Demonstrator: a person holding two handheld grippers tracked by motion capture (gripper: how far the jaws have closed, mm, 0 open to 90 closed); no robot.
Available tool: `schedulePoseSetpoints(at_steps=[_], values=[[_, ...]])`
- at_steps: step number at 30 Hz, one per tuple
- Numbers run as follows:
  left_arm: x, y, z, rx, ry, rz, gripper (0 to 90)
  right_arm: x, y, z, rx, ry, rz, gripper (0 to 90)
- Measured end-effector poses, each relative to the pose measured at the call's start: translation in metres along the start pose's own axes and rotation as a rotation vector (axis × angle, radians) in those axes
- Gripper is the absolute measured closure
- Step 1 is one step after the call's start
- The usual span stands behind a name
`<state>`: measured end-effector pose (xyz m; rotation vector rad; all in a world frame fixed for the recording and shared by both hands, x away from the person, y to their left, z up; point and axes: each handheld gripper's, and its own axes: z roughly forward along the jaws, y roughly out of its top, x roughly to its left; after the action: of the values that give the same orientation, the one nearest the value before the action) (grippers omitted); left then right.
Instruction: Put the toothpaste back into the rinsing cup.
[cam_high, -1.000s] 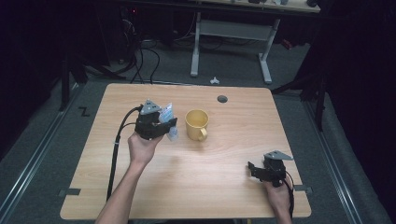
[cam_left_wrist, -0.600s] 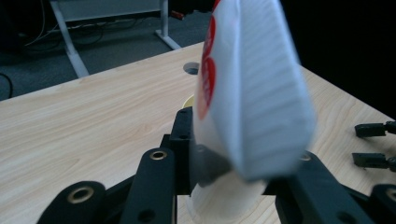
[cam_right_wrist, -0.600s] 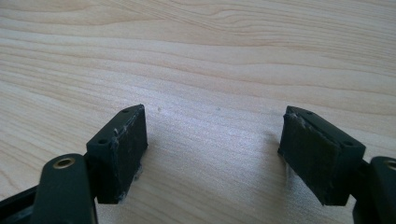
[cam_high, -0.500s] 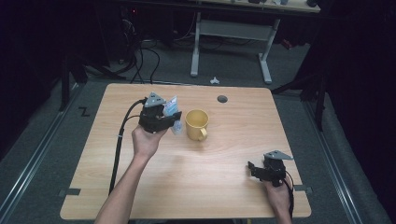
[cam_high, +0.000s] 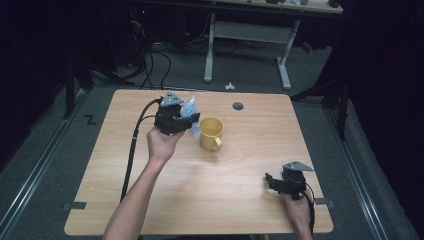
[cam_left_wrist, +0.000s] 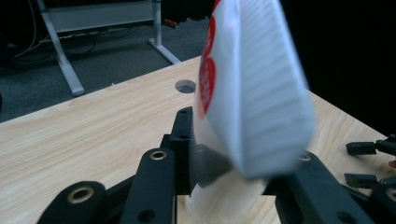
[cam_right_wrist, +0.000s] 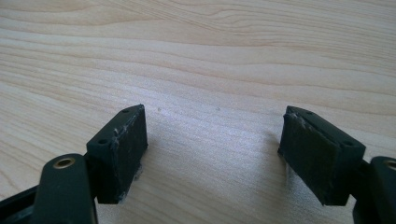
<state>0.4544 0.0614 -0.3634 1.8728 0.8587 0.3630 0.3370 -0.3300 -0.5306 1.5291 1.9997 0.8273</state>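
A: Quick status on the left hand-held gripper (cam_high: 192, 121)?

B: Clenched on a small white packet (cam_left_wrist: 252, 88) w/ a red mark. Packet sticks up out of the jaws, lifted off the worktop (cam_high: 150, 200). Yellow mug (cam_high: 211, 133) sits just beside the gripper's tips, on the side toward the other hand.

A: Right hand-held gripper (cam_right_wrist: 212, 151)?

B: Released, jaws apart, nothing btwn them, bare wood underneath. It's well apart from the left one, near the person's edge of the worktop.

A: So the step is probably packet into mug?

B: That's my guess; packet's close to the rim but not over the opening yet.

A: What could go wrong?

B: Few things. Grip looks to be on the packet's lower end only, so the top could flop and catch the mug rim instead of dropping in. If let go too early it lands on the worktop beside the mug. Also the gripper body is v. close to the mug; a careless swing could nudge or tip it, esp. w/ the handle turned toward the person.

A: Right gripper could steady the mug?

B: Could, but it's too far off as it stands.
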Motion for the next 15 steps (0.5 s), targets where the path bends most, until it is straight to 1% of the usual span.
schedulePoseSetpoints(at_steps=[5,7,15], values=[[-0.005,0.008,0.007,0.001,0.001,0.024,68.3,0.0,0.0,0.0,0.0,0.0,0.0,23.2],[-0.006,0.01,0.009,0.005,-0.001,0.026,68.2,0.0,0.0,0.0,0.0,0.0,0.0,23.2],[-0.009,0.017,0.019,0.02,0.013,0.046,68.1,0.0,0.0,0.0,0.0,0.0,0.0,23.2]])
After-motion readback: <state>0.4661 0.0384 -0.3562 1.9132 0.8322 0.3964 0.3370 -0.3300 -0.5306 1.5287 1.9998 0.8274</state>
